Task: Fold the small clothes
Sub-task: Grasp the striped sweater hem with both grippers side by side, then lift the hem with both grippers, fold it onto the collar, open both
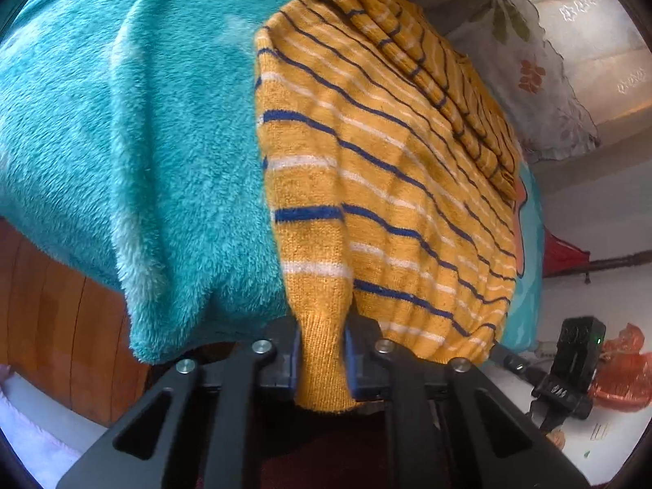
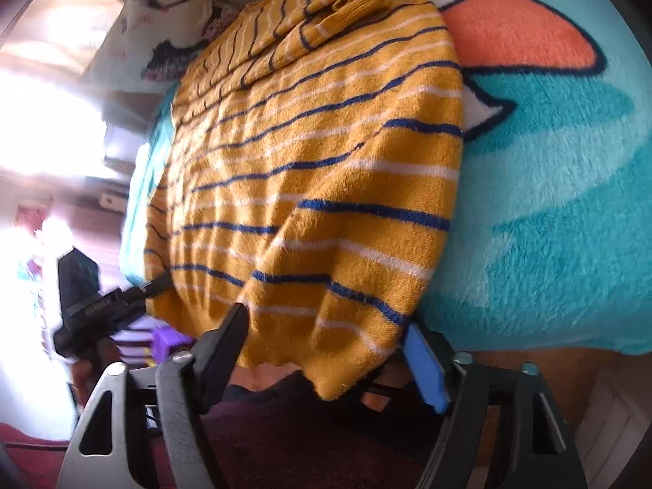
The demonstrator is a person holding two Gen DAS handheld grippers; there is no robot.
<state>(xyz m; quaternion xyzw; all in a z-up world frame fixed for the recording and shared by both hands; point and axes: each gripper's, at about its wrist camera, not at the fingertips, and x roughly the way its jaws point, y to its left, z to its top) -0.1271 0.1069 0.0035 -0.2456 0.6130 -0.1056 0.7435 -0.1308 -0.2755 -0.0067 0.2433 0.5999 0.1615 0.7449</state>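
Observation:
A small yellow sweater (image 1: 379, 171) with navy and white stripes lies on a teal fleece blanket (image 1: 122, 122). It fills the middle of the right wrist view (image 2: 318, 187) too. My left gripper (image 1: 322, 360) is shut on the sweater's near hem at its left corner. My right gripper (image 2: 326, 346) is open, its jaws wide apart on either side of the hem's right corner, which hangs between them. A sleeve (image 2: 350, 4) lies folded across the far part of the sweater. The other gripper (image 1: 570, 366) shows at the right edge of the left wrist view.
The blanket (image 2: 550, 203) has an orange and white cartoon print and hangs over a wooden bed edge (image 1: 49, 305). A floral pillow (image 1: 529, 73) lies beyond the sweater. Orange-red bags (image 1: 623, 371) sit at the right, low down.

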